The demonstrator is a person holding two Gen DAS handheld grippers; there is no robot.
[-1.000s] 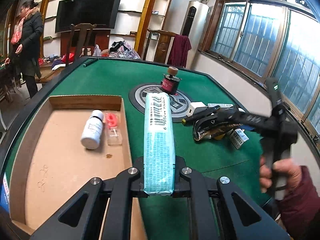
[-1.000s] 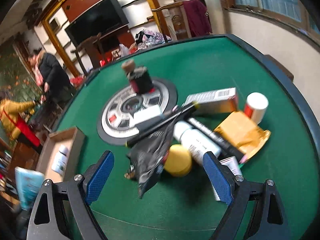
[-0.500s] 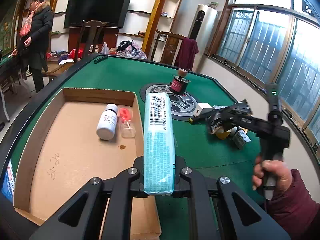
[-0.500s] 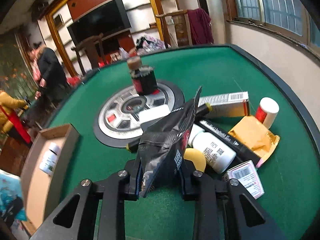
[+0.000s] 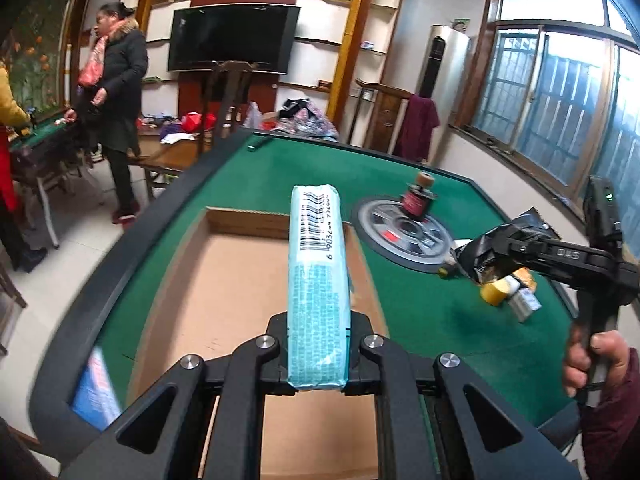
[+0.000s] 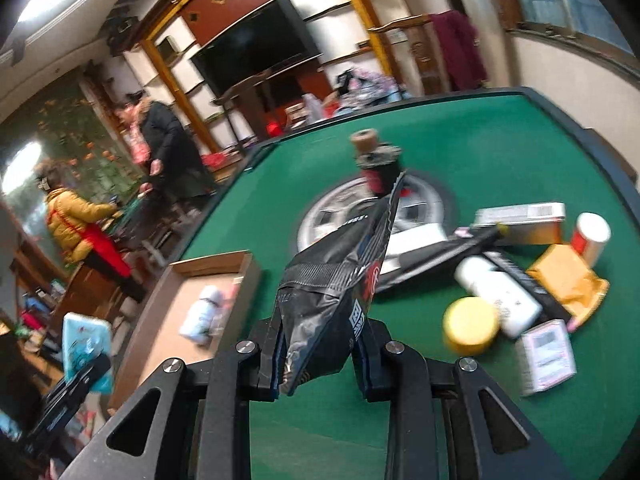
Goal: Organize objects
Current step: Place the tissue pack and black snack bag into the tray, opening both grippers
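Note:
My left gripper [image 5: 319, 336] is shut on a long light-blue packet [image 5: 318, 276] and holds it above the cardboard tray [image 5: 244, 216]. My right gripper [image 6: 318, 356] is shut on a black foil pouch [image 6: 340, 276], lifted off the green table [image 6: 500, 152]. The right gripper and pouch also show in the left wrist view [image 5: 486, 250], above the pile. The tray in the right wrist view [image 6: 208, 262] holds a white bottle [image 6: 200, 314]. The blue packet shows there too [image 6: 86, 340].
A pile on the table's right holds a yellow lid [image 6: 472, 324], a white bottle [image 6: 500, 298], an orange pouch [image 6: 568, 280], a white box [image 6: 520, 218], a pink card [image 6: 548, 354] and a red-banded jar [image 6: 592, 234]. A dark jar [image 5: 418, 200] stands on the round centre plate [image 5: 404, 232]. People stand at the far left.
My right gripper closed on the black pouch and lifted it off the pile. My left gripper moved left with the blue packet, now over the tray.

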